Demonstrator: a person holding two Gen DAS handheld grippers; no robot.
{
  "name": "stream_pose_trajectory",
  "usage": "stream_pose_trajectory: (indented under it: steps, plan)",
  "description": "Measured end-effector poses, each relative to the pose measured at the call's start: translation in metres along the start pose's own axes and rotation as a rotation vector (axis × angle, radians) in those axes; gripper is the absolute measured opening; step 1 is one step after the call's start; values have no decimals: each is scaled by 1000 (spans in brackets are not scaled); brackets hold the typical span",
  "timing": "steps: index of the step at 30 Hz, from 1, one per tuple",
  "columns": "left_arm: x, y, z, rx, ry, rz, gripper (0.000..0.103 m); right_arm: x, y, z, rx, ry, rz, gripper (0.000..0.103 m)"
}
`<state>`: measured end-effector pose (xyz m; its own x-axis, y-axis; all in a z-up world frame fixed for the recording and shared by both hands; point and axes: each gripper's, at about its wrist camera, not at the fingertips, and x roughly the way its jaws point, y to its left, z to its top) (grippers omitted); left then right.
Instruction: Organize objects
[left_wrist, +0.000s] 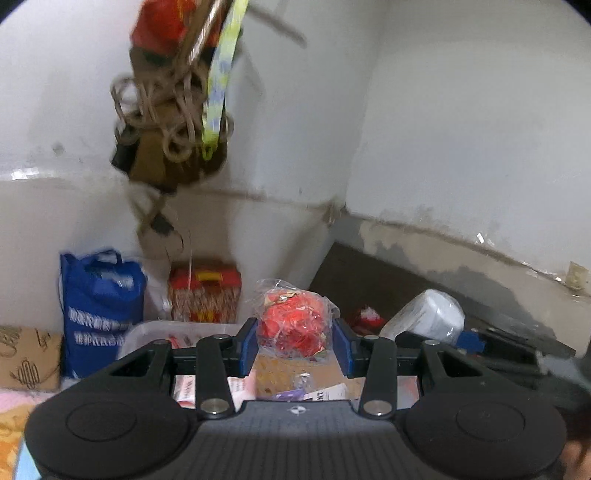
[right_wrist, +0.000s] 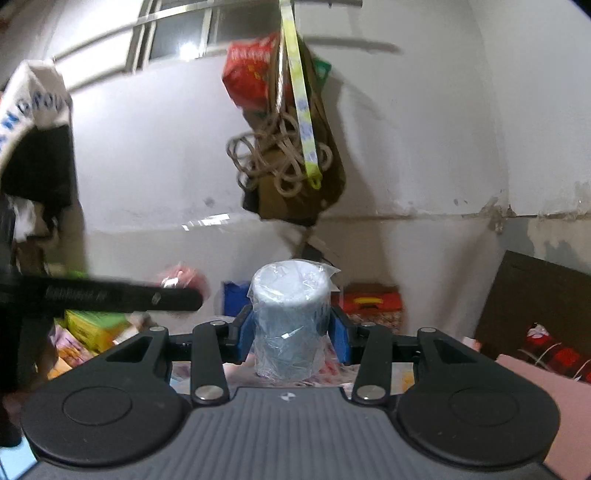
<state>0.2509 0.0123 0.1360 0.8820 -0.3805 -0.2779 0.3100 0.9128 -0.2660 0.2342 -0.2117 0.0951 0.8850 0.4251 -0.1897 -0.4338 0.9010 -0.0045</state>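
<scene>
My left gripper (left_wrist: 294, 341) is shut on a clear bag of red items (left_wrist: 293, 323) and holds it up in front of the wall. My right gripper (right_wrist: 291, 332) is shut on a white roll wrapped in clear plastic (right_wrist: 290, 321), held upright. In the left wrist view the wrapped white roll (left_wrist: 428, 314) and the right gripper (left_wrist: 491, 345) show to the right. In the right wrist view the left gripper (right_wrist: 122, 295) crosses at the left with the red bag (right_wrist: 181, 280) blurred behind it.
A bundle of rope, brown bags and a yellow strap (left_wrist: 173, 122) hangs on the wall above; it also shows in the right wrist view (right_wrist: 291, 147). A blue bag (left_wrist: 99, 310), a red box (left_wrist: 205, 293), a clear bin (left_wrist: 147, 334) and a dark board (left_wrist: 369, 280) stand below.
</scene>
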Motion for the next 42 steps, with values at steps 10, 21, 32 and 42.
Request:
stream_pose_trajectory:
  steps: [10,21,32,42]
  plan:
    - [10,1,-19,9,-15,7,76,2,-20,-22,46,28,-12,103]
    - [-73,37,-128,-1,-23,119,89,-57,-2,-109,136,67,-15,103]
    - [-73,39,-127,14,-4,175,95,-58,6,-96,132,76,-80,103]
    - [-74,16,-96,67,12,261,97,-58,9,-65,155,116,-228,103]
